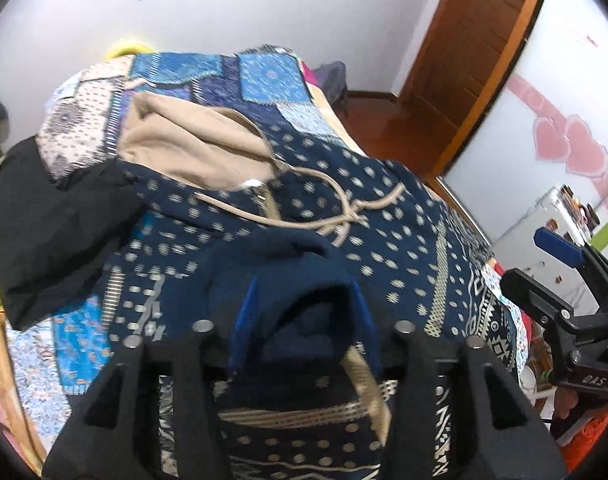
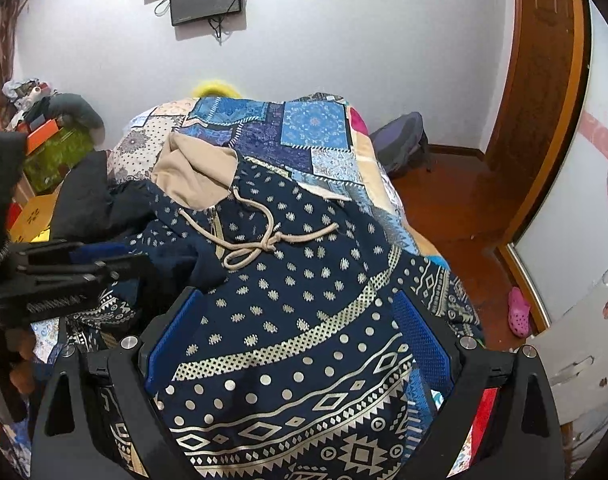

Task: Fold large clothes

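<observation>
Left gripper (image 1: 304, 312) pinching bunched navy cuff of hoodie (image 1: 344, 216), fingers narrow on cloth. Right gripper (image 2: 299, 336) spread wide, hem between pads, not clamped (no grip there, I judge). Risk: left pulls alone, fold skews. Cuff thick, could slip free. Hoodie lies across quilt (image 1: 263, 76) on bed. Mid-way, drawstring (image 2: 259, 240) loose, may snag in fold. Black garment (image 1: 55, 216) touching left shoulder, could drag along. Farther, tan hood (image 2: 195, 172) rumpled, fold lumps.

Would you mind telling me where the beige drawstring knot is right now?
In the right wrist view the drawstring knot lies at centre, on the navy patterned hoodie just below its beige hood, ahead of the right gripper.
</observation>
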Demonstrator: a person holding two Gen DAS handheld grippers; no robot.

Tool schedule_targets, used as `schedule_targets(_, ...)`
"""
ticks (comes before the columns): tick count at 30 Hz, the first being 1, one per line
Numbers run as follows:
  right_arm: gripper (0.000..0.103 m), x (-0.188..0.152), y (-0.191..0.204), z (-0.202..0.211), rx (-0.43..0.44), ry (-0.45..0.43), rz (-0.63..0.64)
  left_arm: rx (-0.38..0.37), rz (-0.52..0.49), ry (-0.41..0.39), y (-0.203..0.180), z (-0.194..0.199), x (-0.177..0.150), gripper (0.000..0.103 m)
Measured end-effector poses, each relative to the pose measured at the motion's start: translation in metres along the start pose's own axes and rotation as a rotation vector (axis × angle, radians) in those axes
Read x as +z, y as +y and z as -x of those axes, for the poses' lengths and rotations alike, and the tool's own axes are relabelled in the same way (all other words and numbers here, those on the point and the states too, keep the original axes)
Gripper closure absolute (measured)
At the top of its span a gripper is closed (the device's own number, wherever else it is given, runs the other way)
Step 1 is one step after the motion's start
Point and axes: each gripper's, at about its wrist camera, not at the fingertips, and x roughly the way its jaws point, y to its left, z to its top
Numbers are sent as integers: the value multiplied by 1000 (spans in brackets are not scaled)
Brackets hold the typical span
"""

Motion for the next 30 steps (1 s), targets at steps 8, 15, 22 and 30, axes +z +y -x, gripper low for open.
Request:
schedule_targets(8, 9, 18, 18, -10, 54, -44, 46, 82, 68, -71, 55, 38, 5, 47)
schedule_targets(15, 9, 31, 45, -49, 119, 39, 51, 198, 196, -61, 127, 49, -10, 43)
schedule_targets(22, 9, 38, 89, -83, 192, 130, 147, 224, 300, -17, 178, 44, -46, 43)
schedule_targets(30, 10, 22, 160, -115, 231, 233, 453, 267, 270, 23, 195, 36, -71, 43)
